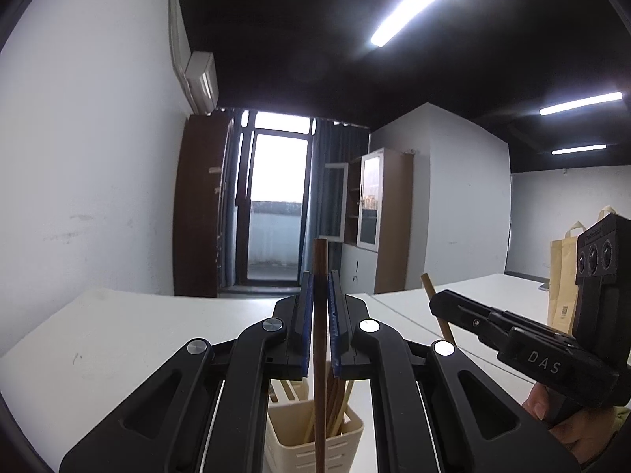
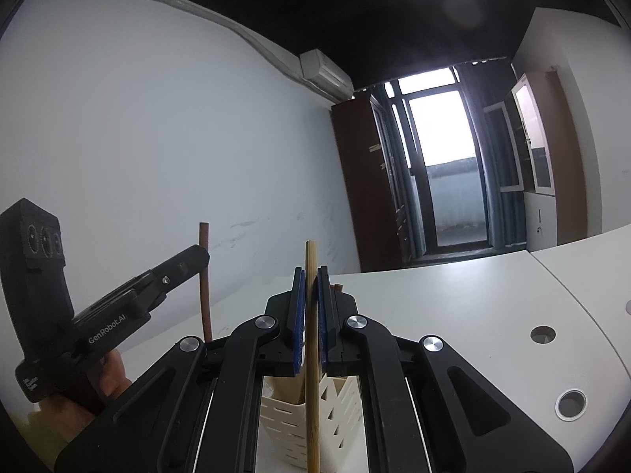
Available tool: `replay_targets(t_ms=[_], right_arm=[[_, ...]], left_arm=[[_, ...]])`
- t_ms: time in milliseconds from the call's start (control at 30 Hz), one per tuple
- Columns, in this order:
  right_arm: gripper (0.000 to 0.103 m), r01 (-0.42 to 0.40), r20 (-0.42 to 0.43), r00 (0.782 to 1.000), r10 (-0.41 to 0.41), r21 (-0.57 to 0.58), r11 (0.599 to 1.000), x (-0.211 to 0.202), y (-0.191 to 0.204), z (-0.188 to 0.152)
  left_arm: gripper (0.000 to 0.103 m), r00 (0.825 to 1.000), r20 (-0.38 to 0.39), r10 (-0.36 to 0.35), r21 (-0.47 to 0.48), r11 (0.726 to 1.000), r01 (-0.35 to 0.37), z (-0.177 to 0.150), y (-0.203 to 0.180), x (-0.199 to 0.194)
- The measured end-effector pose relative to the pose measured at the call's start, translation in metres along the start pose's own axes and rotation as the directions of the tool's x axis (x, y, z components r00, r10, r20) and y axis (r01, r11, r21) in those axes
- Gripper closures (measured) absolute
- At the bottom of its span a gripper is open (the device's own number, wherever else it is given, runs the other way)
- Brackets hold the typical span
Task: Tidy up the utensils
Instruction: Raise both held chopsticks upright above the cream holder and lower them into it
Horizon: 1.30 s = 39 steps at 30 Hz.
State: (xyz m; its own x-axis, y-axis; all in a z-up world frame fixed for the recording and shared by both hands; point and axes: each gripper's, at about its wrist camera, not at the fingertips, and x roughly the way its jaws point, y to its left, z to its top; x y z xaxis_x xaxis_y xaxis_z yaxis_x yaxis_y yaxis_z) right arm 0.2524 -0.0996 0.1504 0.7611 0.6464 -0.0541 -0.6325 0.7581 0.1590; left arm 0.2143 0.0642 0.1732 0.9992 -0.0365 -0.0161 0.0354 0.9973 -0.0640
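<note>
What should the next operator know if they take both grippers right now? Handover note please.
Left gripper: shut on a dark brown wooden chopstick, held upright over the cream slotted plastic utensil holder.
Right gripper: shut on a light bamboo chopstick, also upright, above the same holder.
Holder stands on the white table and already has several sticks in it.
Done: some sticks are in; one is picked up in each gripper.
Left: lower both into the holder and release. Whether more utensils wait on the table is not visible.

The left hand-held gripper [image 1: 320,287] and the right hand-held gripper [image 2: 309,283] are pointing level side by side, jaws clamping upright chopsticks.
</note>
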Motion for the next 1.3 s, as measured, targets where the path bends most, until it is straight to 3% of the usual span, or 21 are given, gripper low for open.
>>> replay_targets(t_ms=[700, 967, 1300], right_arm=[[0.096, -0.079, 0.158, 0.985, 0.072, 0.043, 0.996, 0.017, -0.009, 0.015], [0.096, -0.106, 0.222, 0.97, 0.097, 0.026, 0.994, 0.018, -0.012, 0.02], [0.096, -0.165, 0.275, 0.951, 0.143, 0.057, 0.985, 0.019, -0.017, 0.03]], left_arm=[[0.096, 0.993, 0.115, 0.016, -0.035, 0.999, -0.012, 0.013, 0.011, 0.014], [0.096, 0.975, 0.22, 0.02, -0.015, 1.0, -0.017, 0.015, 0.008, 0.013], [0.096, 0.956, 0.292, 0.013, -0.066, 0.998, 0.007, 0.028, 0.02, 0.007]])
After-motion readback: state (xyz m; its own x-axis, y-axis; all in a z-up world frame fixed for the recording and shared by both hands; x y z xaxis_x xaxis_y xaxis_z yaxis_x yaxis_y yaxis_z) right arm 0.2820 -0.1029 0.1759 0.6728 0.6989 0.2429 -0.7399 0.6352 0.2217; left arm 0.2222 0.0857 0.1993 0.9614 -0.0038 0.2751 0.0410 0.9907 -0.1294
